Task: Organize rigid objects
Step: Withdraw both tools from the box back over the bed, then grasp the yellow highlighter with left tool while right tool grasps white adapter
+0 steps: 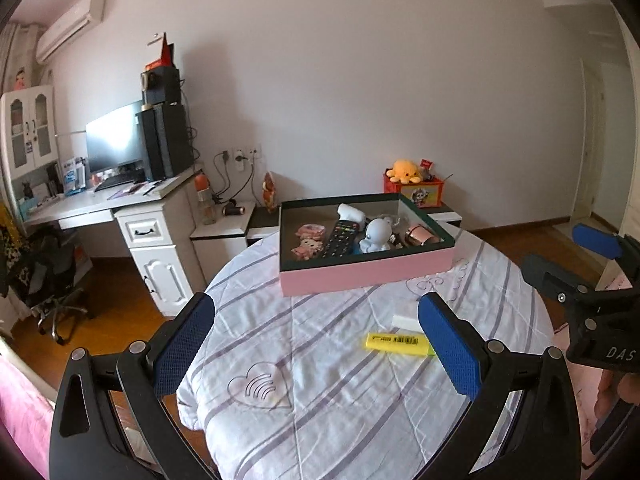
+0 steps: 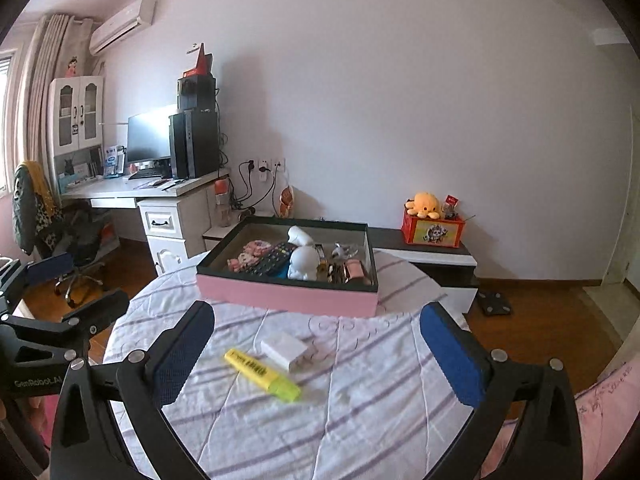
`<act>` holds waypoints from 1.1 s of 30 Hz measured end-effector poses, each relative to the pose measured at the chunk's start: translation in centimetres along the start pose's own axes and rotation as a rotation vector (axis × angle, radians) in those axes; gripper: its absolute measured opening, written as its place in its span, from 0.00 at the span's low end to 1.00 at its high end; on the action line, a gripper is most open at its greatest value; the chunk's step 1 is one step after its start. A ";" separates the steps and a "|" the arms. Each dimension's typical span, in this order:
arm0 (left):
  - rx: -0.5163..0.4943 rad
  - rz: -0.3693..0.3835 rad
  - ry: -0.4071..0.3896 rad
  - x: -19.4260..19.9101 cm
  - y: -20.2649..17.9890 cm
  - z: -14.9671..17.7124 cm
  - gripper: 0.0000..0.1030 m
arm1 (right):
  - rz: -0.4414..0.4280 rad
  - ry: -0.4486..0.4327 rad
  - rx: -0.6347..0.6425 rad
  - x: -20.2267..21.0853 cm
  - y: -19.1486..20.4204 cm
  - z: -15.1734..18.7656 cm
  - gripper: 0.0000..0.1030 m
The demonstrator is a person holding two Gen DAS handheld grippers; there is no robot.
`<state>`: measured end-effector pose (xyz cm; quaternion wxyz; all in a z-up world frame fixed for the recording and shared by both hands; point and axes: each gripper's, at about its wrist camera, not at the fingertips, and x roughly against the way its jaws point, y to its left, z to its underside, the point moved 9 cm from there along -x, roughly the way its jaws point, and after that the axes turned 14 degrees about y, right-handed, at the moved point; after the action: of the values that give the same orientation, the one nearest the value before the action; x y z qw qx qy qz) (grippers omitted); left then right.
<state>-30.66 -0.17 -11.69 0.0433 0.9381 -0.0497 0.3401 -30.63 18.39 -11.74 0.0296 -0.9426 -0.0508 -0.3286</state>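
- Both grippers, the left gripper (image 1: 316, 344) and the right gripper (image 2: 316, 356), have their blue pads spread wide and hold nothing.
- They hang near, over the striped white quilt (image 2: 360, 420), likely ready for the next pick.
- Two things lie loose on it: a flat yellow plastic highlighter pen (image 2: 262, 374) and, touching its far side, a small white plastic charger block (image 2: 286, 349).
- Farther away sits the pink cardboard box (image 2: 288, 298), already holding toys and a black remote (image 1: 340, 238), so both probably go there.
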 end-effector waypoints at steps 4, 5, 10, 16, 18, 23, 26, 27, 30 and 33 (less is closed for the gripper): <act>0.012 0.005 0.000 0.4 0.3 0.2 1.00 | -0.005 0.018 -0.006 -0.2 0.0 0.8 1.00; 0.015 0.007 0.001 0.3 0.4 0.2 1.00 | -0.006 0.021 -0.006 -0.2 0.0 0.9 1.00; 0.005 0.004 0.023 -0.3 0.1 0.8 1.00 | -0.008 0.036 -0.006 -0.7 -0.2 1.6 1.00; -0.008 0.025 0.086 -2.8 -0.9 1.9 1.00 | 0.007 0.090 -0.021 -2.6 -1.3 2.7 1.00; -0.016 0.033 0.116 -3.9 -1.5 2.3 1.00 | 0.023 0.118 -0.026 -3.7 -2.0 3.3 1.00; -0.037 0.063 0.201 -7.0 -3.9 3.6 1.00 | 0.049 0.194 -0.050 -6.7 -4.0 5.2 1.00; -0.059 0.088 0.251 -9.0 -6.2 4.3 1.00 | 0.046 0.226 -0.066 -7.9 -5.1 6.0 1.00; -0.063 0.093 0.264 -9.6 -6.8 4.4 1.00 | 0.048 0.232 -0.069 -8.2 -5.5 6.2 1.00; -0.069 0.133 0.309 -11.6 -9.2 4.8 1.00 | 0.054 0.254 -0.082 -9.2 -7.0 6.9 1.00; -0.068 0.155 0.343 -13.1 -10.8 4.9 1.00 | 0.083 0.279 -0.108 -10.0 -8.9 7.5 1.00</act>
<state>-36.24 10.85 -24.36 0.0564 0.8578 -0.1252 0.4952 -34.84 27.17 -23.66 -0.0008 -0.8893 0.0103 -0.4571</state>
